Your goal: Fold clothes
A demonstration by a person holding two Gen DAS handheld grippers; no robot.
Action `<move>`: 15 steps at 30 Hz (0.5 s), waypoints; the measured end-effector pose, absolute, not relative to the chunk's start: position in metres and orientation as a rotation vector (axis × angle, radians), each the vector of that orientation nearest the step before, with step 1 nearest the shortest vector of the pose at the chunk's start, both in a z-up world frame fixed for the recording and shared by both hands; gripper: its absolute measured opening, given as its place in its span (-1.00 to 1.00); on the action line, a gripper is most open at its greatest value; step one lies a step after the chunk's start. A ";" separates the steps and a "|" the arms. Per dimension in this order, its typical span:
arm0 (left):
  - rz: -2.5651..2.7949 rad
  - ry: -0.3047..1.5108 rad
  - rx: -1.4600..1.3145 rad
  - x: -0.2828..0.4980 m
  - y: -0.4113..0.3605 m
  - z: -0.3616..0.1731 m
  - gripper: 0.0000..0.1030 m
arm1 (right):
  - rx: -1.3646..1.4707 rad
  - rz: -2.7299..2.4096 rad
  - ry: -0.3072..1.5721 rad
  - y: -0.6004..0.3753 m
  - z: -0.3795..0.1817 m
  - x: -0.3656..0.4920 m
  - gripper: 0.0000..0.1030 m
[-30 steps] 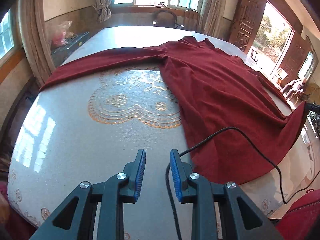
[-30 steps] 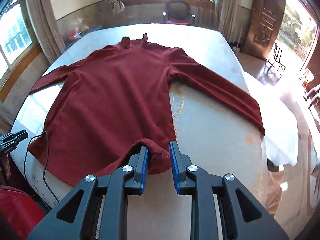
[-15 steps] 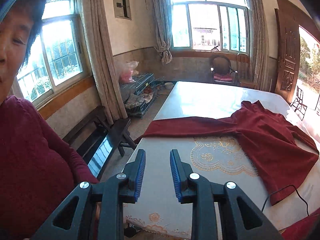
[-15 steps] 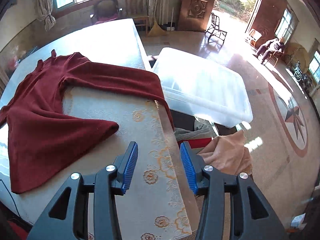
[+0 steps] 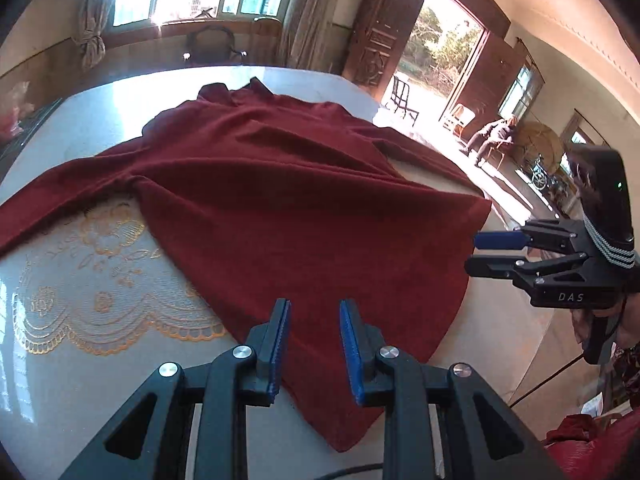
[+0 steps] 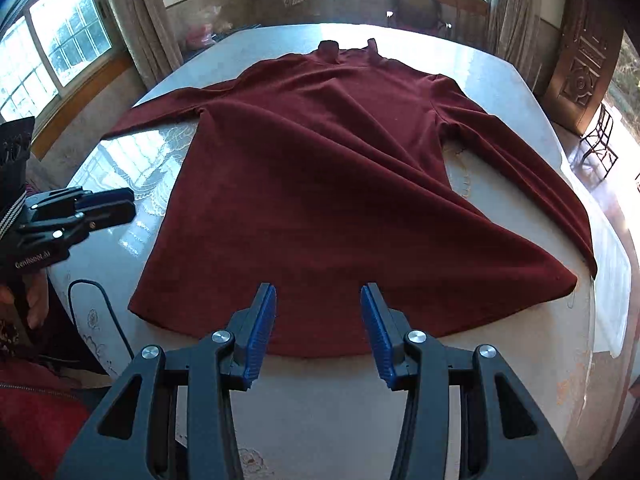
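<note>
Dark red long-sleeved top lies spread on the table, collar at the far end, both sleeves out to the sides, hem at the near edge just ahead of the tools; no fold visible in it. Broad diagonal ridges run across the body, and the hem's right corner sits close to the table edge, beside the right cuff. Right tool released, fingers spread wide above the middle of the hem, nothing between them. Left tool also released, a narrower gap, hovering over the hem's left corner; seen from the right wrist it stands off to the side, clear of the cloth. Risks as judged: a pinch at the hem may take only the upper layer, so front and back slide apart and the fold goes crooked; the ridges, if not smoothed, would get pressed into any fold; uneven pulls by the two tools would skew the top or drag the cuff off the edge. A black cable trails by the hem's left corner and could snag the cloth or a tool.
</note>
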State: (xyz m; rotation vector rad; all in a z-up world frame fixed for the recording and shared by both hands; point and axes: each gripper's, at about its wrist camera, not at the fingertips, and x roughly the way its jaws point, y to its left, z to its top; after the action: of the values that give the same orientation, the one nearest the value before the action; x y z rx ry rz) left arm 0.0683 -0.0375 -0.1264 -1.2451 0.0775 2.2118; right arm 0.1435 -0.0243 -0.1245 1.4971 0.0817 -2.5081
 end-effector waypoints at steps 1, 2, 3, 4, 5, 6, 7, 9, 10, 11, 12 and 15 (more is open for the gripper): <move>2.183 0.112 -1.275 0.067 -0.029 -0.137 -0.51 | 1.515 -2.507 0.107 -0.029 -0.128 0.140 -0.07; 2.183 0.123 -1.286 0.071 -0.035 -0.138 -0.51 | 1.537 -2.502 0.133 -0.032 -0.133 0.137 -0.07; 2.187 0.130 -1.296 0.075 -0.043 -0.139 -0.51 | 1.560 -2.497 0.158 -0.035 -0.137 0.134 -0.07; 2.191 0.138 -1.305 0.080 -0.050 -0.139 -0.51 | 1.582 -2.491 0.184 -0.038 -0.141 0.131 -0.07; 2.195 0.146 -1.315 0.084 -0.058 -0.139 -0.52 | 1.607 -2.486 0.203 -0.040 -0.146 0.130 -0.07; 2.199 0.154 -1.324 0.089 -0.066 -0.140 -0.52 | 1.634 -2.481 0.218 -0.041 -0.151 0.129 -0.07; 2.203 0.163 -1.334 0.093 -0.074 -0.140 -0.52 | 1.660 -2.474 0.226 -0.042 -0.156 0.130 -0.07; 2.211 0.179 -1.353 0.102 -0.089 -0.141 -0.52 | 1.710 -2.431 0.200 -0.046 -0.166 0.135 -0.07; 2.215 0.187 -1.362 0.107 -0.097 -0.141 -0.52 | 1.727 -2.399 0.178 -0.050 -0.171 0.138 -0.07; 2.219 0.195 -1.372 0.112 -0.105 -0.142 -0.52 | 1.744 -2.367 0.155 -0.054 -0.176 0.142 0.01; 2.222 0.203 -1.381 0.116 -0.113 -0.142 -0.52 | 1.739 -2.331 0.185 -0.063 -0.178 0.148 0.08; 2.233 0.228 -1.410 0.130 -0.136 -0.143 -0.52 | 1.695 -2.215 0.322 -0.094 -0.178 0.168 0.16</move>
State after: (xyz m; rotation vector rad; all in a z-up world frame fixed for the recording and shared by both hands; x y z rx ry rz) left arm 0.1298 -0.1358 -0.1433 -1.4101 0.2281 2.2333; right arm 0.1680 -0.0943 -0.1780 1.6946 0.3224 -2.2145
